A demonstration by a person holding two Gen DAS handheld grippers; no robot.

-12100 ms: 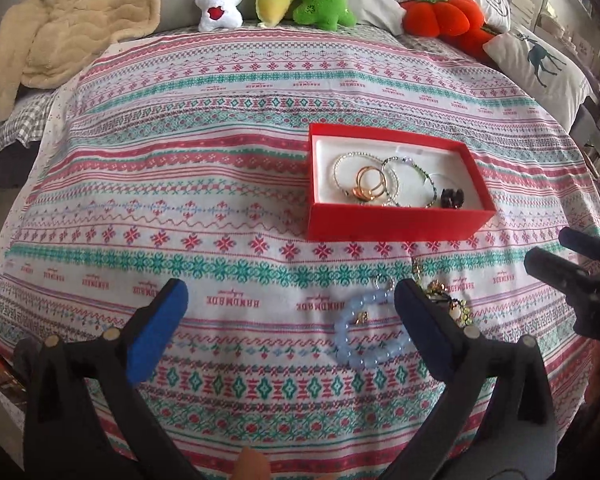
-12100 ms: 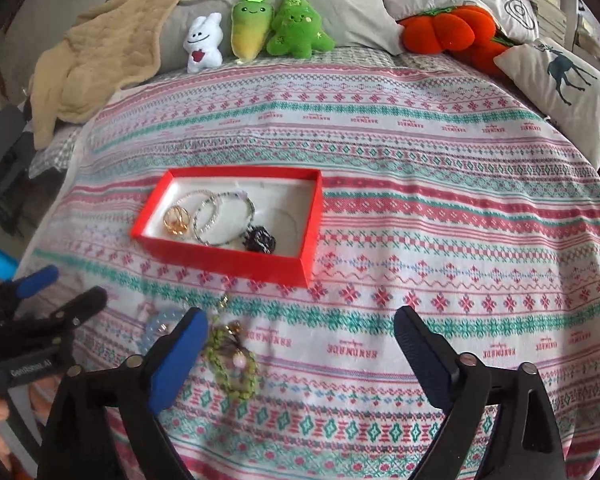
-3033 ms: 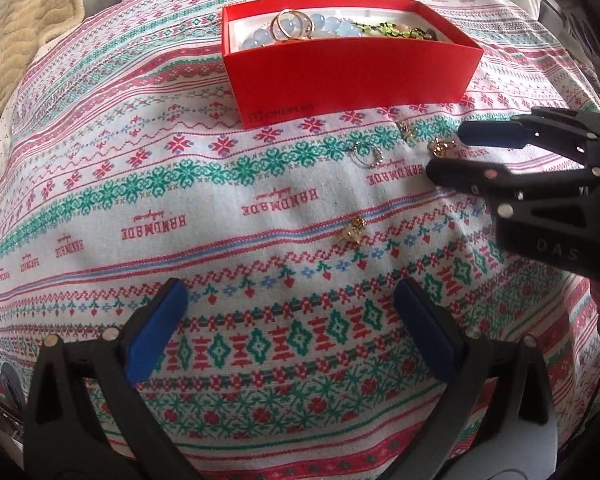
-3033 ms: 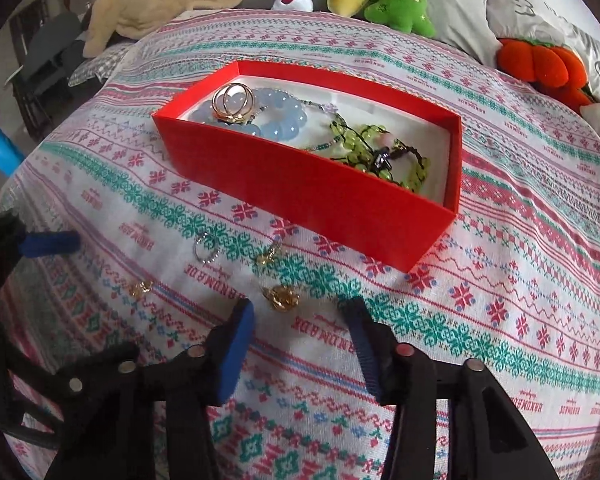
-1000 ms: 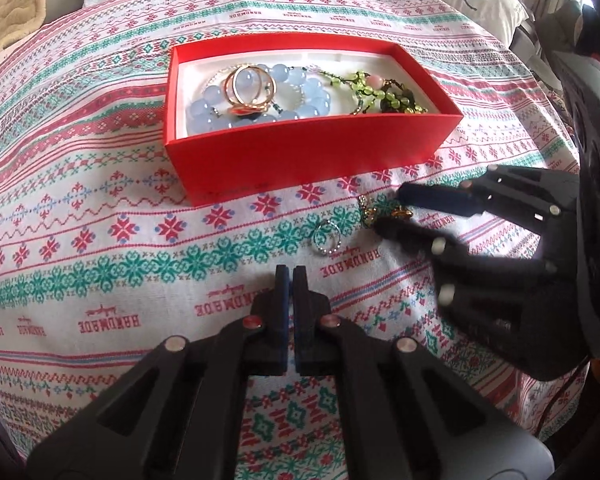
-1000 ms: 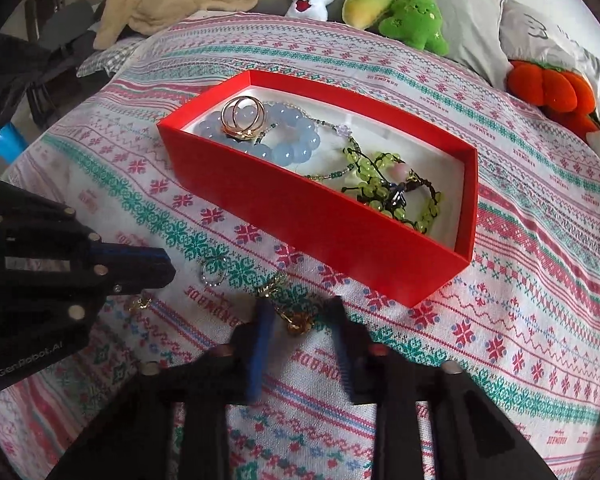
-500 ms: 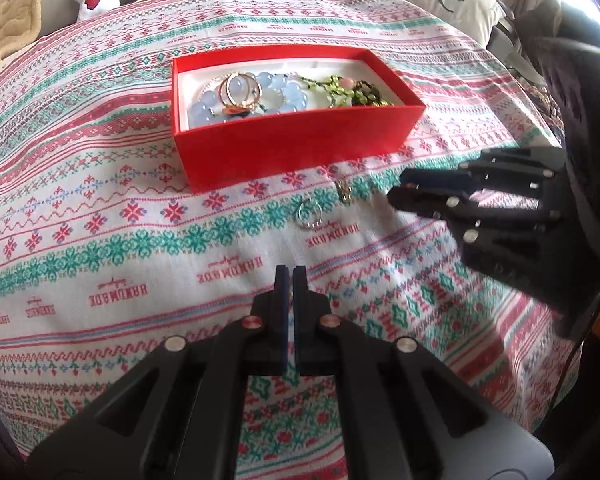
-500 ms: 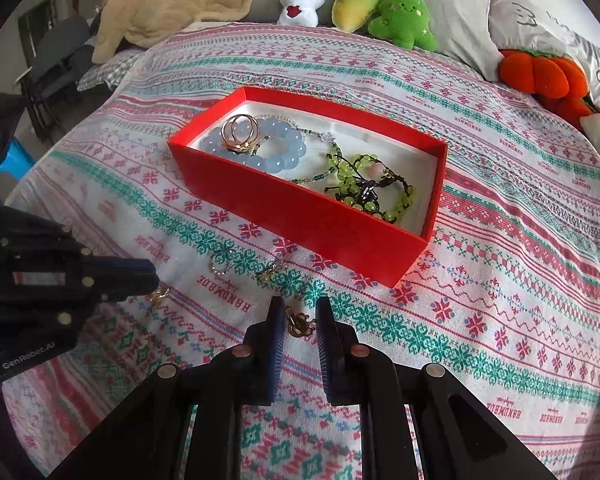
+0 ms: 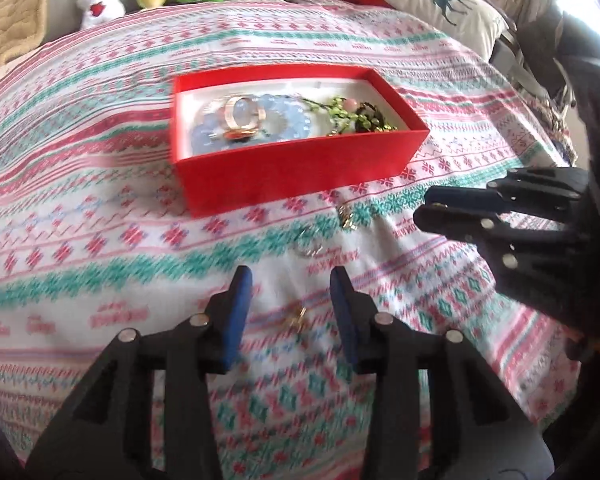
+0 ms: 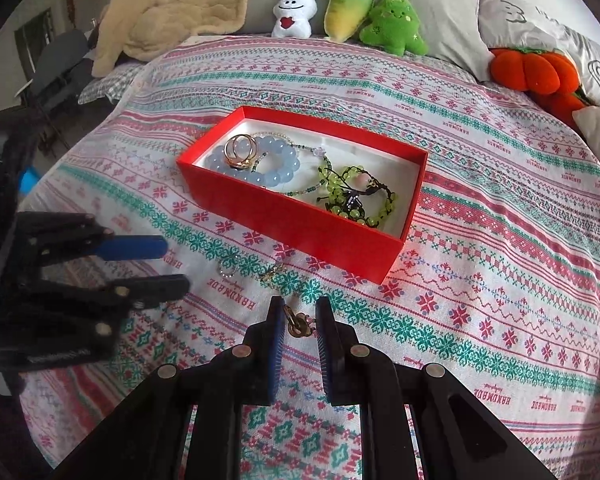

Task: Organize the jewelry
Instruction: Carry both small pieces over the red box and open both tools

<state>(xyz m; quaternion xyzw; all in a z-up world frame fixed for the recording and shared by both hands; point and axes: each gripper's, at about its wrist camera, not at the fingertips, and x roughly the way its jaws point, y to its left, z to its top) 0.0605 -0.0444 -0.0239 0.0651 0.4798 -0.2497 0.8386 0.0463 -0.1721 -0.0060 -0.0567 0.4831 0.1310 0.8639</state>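
Note:
A red box (image 9: 296, 168) (image 10: 300, 220) on the bedspread holds a blue bead bracelet (image 10: 276, 176), gold rings (image 10: 240, 152) and a green bead bracelet (image 10: 352, 196). Loose on the cloth in front of it lie a silver ring (image 10: 227, 271) (image 9: 310, 250) and a small gold piece (image 10: 272, 272) (image 9: 346, 216). My left gripper (image 9: 290, 304) is open, with a small gold earring (image 9: 298, 318) on the cloth between its fingers. My right gripper (image 10: 298, 326) is shut on a gold earring (image 10: 298, 326) held just above the cloth.
Plush toys (image 10: 348, 8) and an orange pumpkin cushion (image 10: 536, 72) line the head of the bed. A beige blanket (image 10: 180, 4) lies at the far left. The patterned bedspread (image 10: 500, 240) stretches right of the box. Each gripper shows in the other's view (image 9: 500, 216) (image 10: 100, 264).
My left gripper has opened and now straddles a gold earring on the cloth. My right gripper has lifted slightly with its gold earring pinched.

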